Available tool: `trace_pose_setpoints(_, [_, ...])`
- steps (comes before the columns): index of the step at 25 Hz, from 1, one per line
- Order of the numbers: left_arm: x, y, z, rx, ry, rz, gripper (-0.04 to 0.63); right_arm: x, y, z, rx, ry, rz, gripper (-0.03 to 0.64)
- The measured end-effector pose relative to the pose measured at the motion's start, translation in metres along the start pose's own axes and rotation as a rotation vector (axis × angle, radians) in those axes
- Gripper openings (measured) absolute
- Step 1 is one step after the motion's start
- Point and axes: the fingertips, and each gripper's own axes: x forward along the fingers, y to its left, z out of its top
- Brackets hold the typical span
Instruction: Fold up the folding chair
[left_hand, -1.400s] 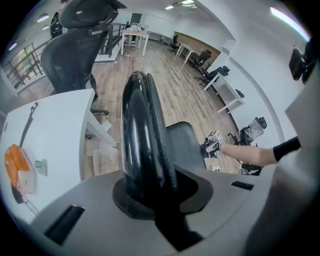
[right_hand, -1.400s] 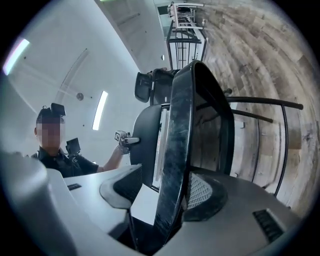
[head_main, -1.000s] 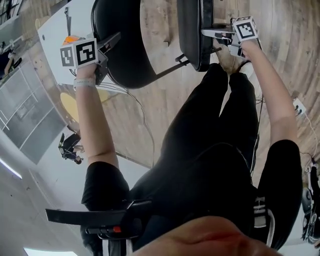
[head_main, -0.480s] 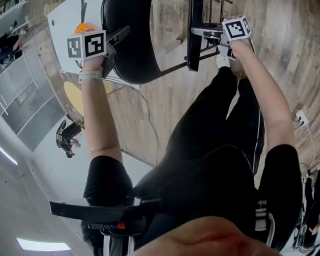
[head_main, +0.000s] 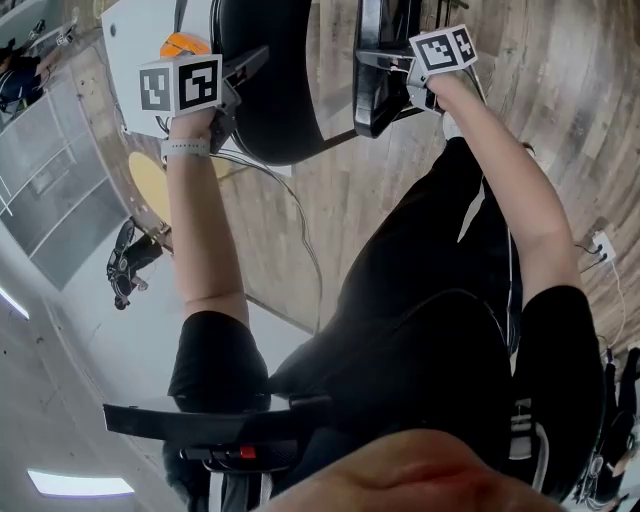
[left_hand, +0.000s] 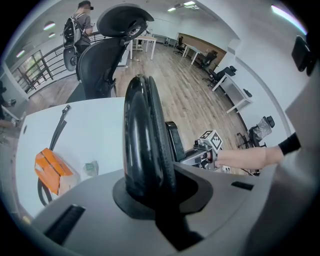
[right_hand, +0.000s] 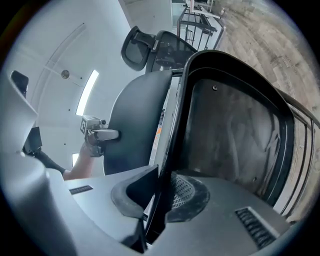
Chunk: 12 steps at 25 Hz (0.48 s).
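Note:
The folding chair is black. Its rounded backrest (head_main: 270, 90) stands on edge, and my left gripper (head_main: 240, 75) is shut on its rim. In the left gripper view that rim (left_hand: 142, 135) rises straight out of the left gripper (left_hand: 147, 192). The seat (head_main: 380, 70) hangs close to the right of the backrest. My right gripper (head_main: 378, 60) has just been closing its jaws on the seat's thin edge and is shut on it. The right gripper view shows the seat's underside (right_hand: 235, 135), the right gripper (right_hand: 157, 197), the backrest (right_hand: 137, 125) and the left gripper (right_hand: 112, 134) beyond.
A white table (head_main: 135, 35) with an orange object (head_main: 185, 45) stands behind the chair. A cable (head_main: 290, 220) runs over the wooden floor. The person's legs (head_main: 430, 250) stand right below the seat. An office chair (left_hand: 105, 65) and a person (left_hand: 80, 25) are farther back.
The right gripper has swung the seat left, toward the backrest. The left gripper has shifted slightly right with the backrest, so the two parts stand closer together.

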Motion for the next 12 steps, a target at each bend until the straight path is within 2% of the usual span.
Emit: trace_pose_setpoints(12, [-0.005, 0.02, -0.003, 0.002, 0.001, 0.031, 0.058, 0.061, -0.014, 0.009, 0.058, -0.001, -0.052, 0.042])
